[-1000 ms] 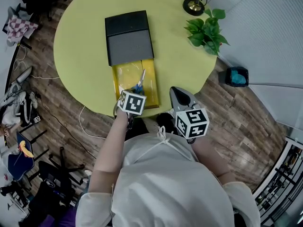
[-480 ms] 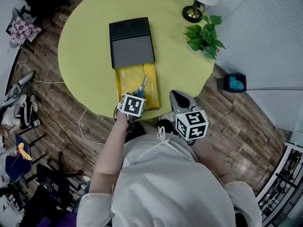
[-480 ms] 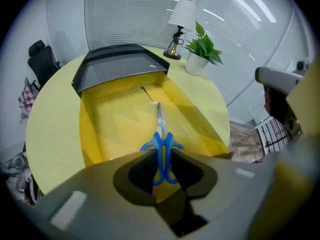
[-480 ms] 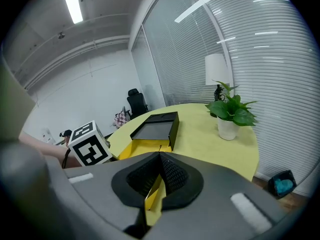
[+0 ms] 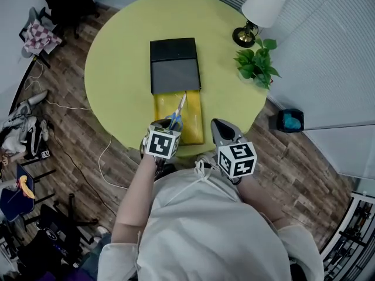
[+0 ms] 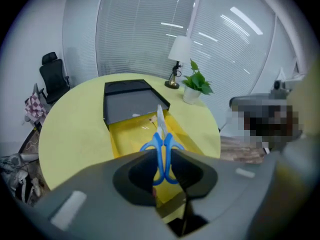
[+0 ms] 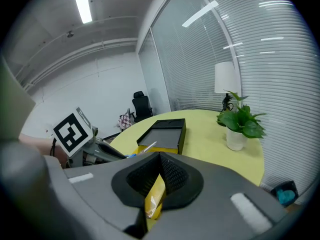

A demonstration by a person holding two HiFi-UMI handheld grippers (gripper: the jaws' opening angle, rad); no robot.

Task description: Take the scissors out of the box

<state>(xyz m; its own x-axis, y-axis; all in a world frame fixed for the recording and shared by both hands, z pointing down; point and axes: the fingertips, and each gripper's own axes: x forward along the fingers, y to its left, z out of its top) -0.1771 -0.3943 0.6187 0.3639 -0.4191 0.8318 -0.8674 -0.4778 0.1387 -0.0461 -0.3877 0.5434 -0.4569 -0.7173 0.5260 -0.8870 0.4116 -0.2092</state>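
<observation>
Scissors (image 6: 159, 134) just lifted off the yellow tray (image 5: 194, 122), my left gripper (image 6: 161, 166) clamping them, right gripper (image 7: 157, 179) pinching its rim

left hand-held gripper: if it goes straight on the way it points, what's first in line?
The left hand-held gripper is shut on the scissors, blades forward over the yellow tray. Straight on, the blade tip likely meets the black box first; depth is unclear, so it might pass over.
</observation>
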